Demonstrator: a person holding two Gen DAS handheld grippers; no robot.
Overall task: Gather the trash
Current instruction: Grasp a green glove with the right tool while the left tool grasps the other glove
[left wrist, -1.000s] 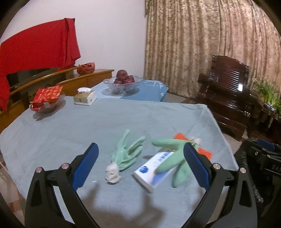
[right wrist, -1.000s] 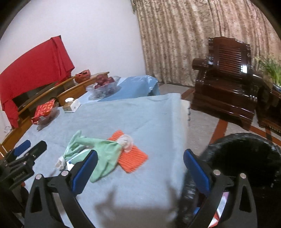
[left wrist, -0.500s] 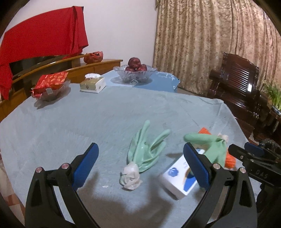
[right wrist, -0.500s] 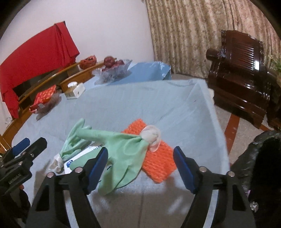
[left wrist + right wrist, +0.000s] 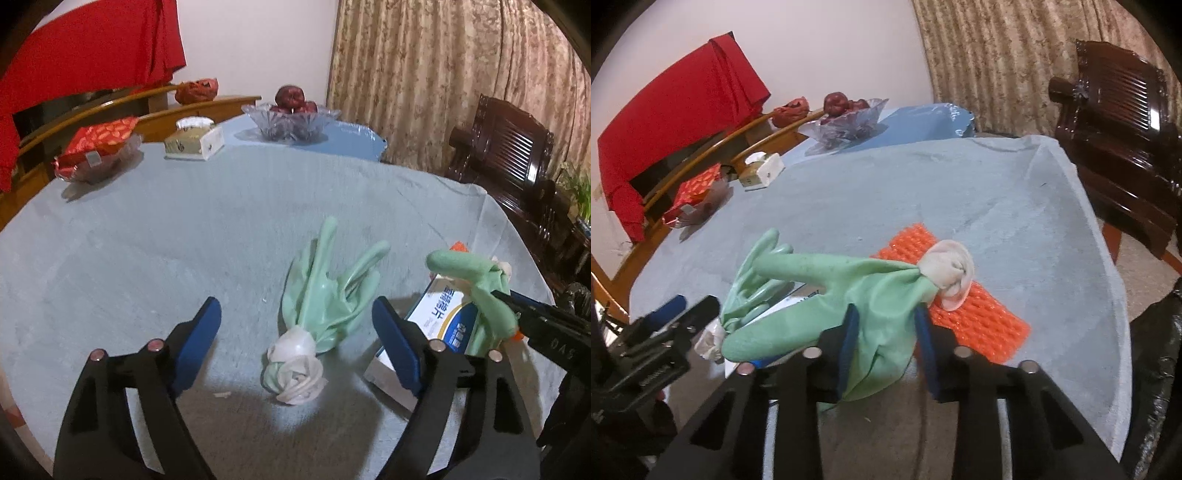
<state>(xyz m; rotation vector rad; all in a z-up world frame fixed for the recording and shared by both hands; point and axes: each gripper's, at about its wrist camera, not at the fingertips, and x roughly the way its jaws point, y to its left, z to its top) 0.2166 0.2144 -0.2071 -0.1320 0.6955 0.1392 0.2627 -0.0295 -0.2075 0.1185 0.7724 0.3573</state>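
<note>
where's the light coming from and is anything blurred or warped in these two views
Left wrist view: shadows of the tongs fall forward on the tablecloth; fisheye bends the curtain. Right wrist view: sharp on the green glove, black corners, softer at the fruit bowl.

Glove (image 5: 827,295) atop box (image 5: 439,314) and mesh mat (image 5: 960,314); second glove (image 5: 325,295) left of them

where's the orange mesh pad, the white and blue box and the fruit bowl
orange mesh pad (image 5: 975,325), right wrist view, on its bare near half
white and blue box (image 5: 441,314), left wrist view, on its printed top face
fruit bowl (image 5: 291,123), left wrist view, on its glass wall
</note>
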